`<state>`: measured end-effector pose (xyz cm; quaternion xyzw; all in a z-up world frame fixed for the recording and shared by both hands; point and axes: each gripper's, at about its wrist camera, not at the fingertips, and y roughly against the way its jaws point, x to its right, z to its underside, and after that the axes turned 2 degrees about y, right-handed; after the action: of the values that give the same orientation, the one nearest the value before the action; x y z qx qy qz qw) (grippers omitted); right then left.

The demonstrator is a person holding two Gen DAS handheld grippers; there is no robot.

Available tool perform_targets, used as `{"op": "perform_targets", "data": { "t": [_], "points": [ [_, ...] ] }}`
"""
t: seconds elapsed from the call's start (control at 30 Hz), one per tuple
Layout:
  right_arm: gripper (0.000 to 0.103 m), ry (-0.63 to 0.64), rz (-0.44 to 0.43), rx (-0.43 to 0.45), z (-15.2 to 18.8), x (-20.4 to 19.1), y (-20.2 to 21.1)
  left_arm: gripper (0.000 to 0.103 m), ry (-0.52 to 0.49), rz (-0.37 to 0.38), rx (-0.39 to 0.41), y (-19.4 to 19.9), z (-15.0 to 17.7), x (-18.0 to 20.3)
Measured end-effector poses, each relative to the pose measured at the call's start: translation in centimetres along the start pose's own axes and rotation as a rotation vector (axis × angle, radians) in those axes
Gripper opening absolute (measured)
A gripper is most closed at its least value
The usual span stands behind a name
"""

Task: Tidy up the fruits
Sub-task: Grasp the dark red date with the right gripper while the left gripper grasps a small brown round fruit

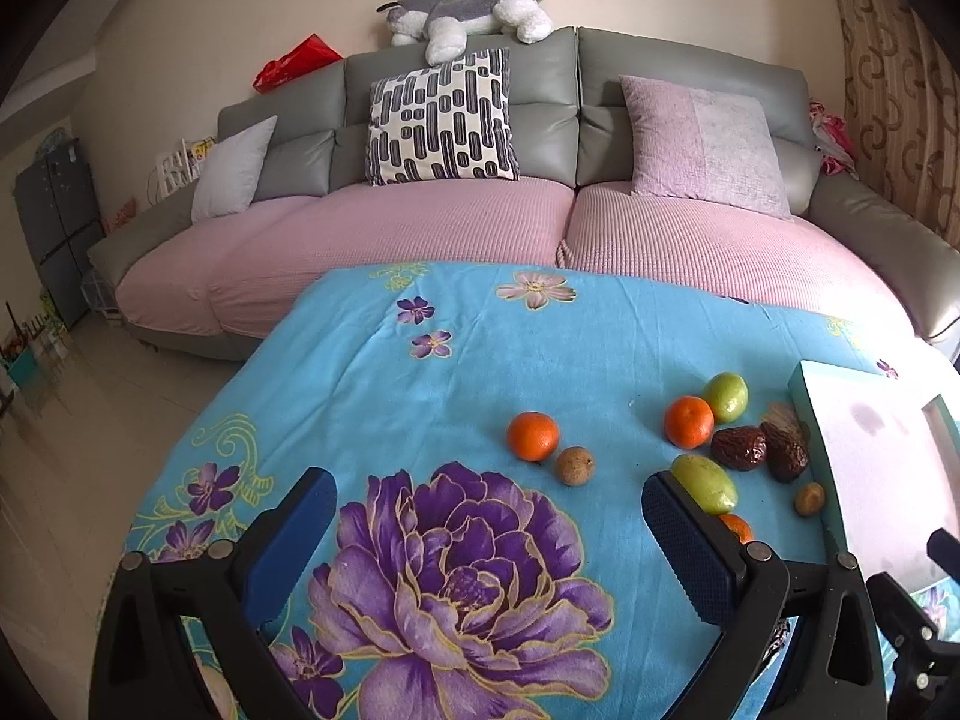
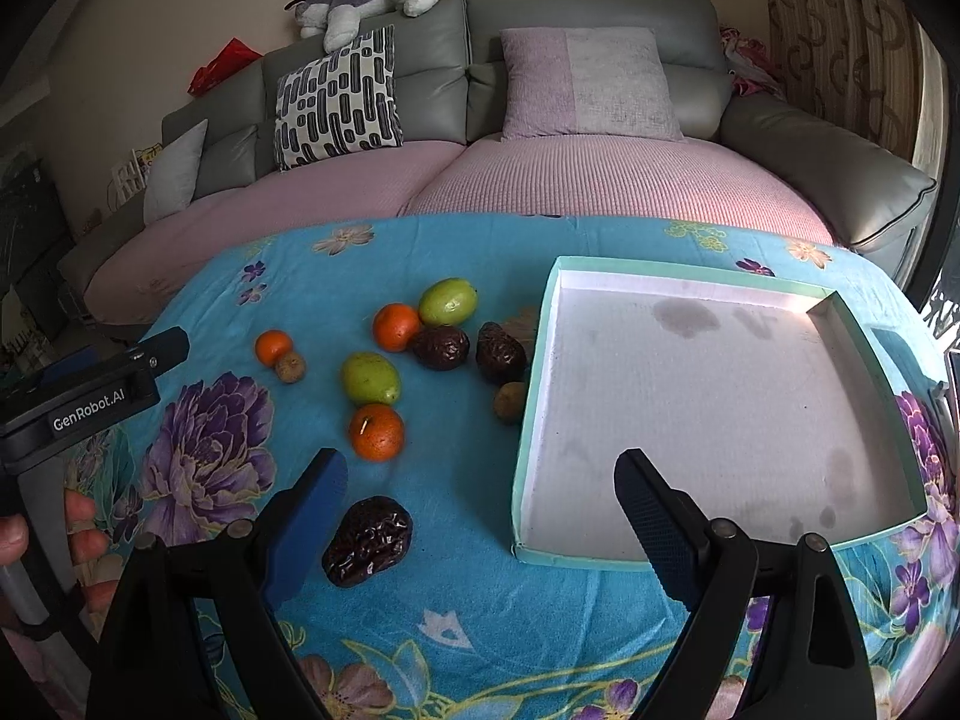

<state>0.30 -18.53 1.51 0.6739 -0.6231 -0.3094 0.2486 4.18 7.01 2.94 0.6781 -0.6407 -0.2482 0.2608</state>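
Fruit lies loose on the blue floral cloth [image 2: 468, 600]: three tangerines [image 2: 377, 431], [image 2: 396, 326], [image 2: 273, 347], two green fruits [image 2: 371, 378], [image 2: 447, 301], dark wrinkled dates [image 2: 367, 541], [image 2: 440, 347], [image 2: 500, 351] and small brown round fruits [image 2: 290, 367], [image 2: 510, 401]. A shallow teal-rimmed box lid [image 2: 708, 396] with nothing in it sits to their right. My right gripper [image 2: 480, 492] is open, low over the cloth, with the nearest date beside its left finger. My left gripper [image 1: 489, 507] is open over the purple flower, left of the fruit [image 1: 533, 435].
A grey sofa [image 1: 540, 120] with pink seat covers and several cushions stands just past the table's far edge. A plush dog [image 1: 468, 12] lies on the sofa back. A hand [image 2: 78, 534] holds the left gripper's handle [image 2: 90, 396] at the left of the right wrist view.
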Motion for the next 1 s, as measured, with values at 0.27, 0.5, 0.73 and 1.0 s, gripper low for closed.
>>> {"op": "perform_targets", "data": {
  "t": [0.27,0.5,0.73,1.0],
  "points": [
    [0.077,0.021,-0.098,-0.048,0.6,-1.7,-1.2,0.103,0.052,0.014,-0.126,-2.5,-1.0,-0.5],
    [0.061,0.045,-0.153,-0.137,1.6,-3.2,-3.3,0.100,0.067,0.037,-0.148,-4.1,-1.5,-0.1],
    [0.048,0.053,-0.180,-0.196,2.4,-3.8,-5.0,0.083,0.083,0.073,-0.208,-6.6,-0.9,-0.4],
    [0.032,0.021,-0.228,-0.184,2.5,-3.7,-5.7,0.069,0.076,0.137,-0.253,-9.1,-0.6,0.6]
  ]
}}
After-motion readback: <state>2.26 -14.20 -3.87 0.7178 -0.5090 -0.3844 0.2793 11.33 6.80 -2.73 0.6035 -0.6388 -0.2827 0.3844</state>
